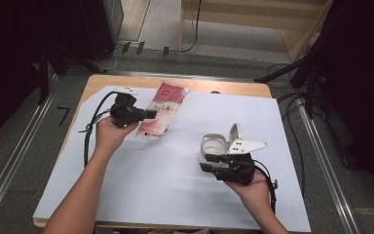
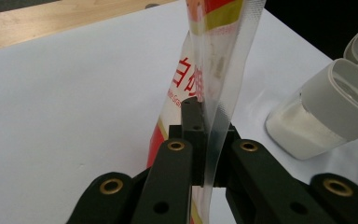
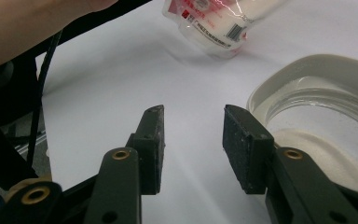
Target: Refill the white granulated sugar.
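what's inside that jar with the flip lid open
The jar holds a white powder or fine grains, piled low against its clear wall. The grey collar hides the upper part, so the exact fill level is unclear.

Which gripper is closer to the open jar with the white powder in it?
Right. The right gripper sits right beside the jar, fingers open with nothing between them. The left gripper is farther off, shut on the red and white bag.
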The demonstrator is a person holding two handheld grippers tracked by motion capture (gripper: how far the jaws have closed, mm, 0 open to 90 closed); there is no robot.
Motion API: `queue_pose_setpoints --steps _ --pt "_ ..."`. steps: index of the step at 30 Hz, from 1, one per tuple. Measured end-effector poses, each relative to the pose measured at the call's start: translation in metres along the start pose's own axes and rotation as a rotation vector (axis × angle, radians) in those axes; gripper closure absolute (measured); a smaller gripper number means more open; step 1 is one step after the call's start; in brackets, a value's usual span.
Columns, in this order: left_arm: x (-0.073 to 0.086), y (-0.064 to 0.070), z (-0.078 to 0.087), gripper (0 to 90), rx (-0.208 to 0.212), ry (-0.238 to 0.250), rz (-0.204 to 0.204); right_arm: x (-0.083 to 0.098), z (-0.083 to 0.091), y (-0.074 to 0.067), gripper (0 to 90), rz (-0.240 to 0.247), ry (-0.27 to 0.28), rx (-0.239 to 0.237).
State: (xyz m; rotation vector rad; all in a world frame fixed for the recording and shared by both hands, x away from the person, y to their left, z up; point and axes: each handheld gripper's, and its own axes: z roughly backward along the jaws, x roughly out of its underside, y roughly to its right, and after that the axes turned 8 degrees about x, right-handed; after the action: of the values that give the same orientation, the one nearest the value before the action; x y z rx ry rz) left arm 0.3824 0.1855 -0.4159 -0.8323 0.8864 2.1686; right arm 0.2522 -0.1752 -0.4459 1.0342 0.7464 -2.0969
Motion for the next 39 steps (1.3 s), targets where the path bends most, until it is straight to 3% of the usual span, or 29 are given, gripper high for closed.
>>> queue_pose_setpoints --steps 3,10,19,30,39 --pt "0.004 -0.001 0.002 89.3 0.002 0.012 0.011 0.0 0.001 -0.001 59.4 0.004 -0.001 0.007" --pt "0.01 0.0 0.009 88.1 0.007 -0.013 0.026 0.0 -0.001 -0.001 58.4 0.013 -0.004 0.014" --pt "0.021 0.003 0.015 86.9 0.005 -0.026 0.002 -0.001 -0.001 -0.002 58.3 0.016 0.001 0.014" --pt "0.032 0.001 0.023 85.7 0.003 -0.039 0.011 -0.004 -0.005 -0.004 58.3 0.039 0.013 0.017" --pt "0.035 0.001 0.027 83.1 0.016 -0.019 0.005 -0.005 -0.007 -0.004 58.4 0.039 0.005 0.014"
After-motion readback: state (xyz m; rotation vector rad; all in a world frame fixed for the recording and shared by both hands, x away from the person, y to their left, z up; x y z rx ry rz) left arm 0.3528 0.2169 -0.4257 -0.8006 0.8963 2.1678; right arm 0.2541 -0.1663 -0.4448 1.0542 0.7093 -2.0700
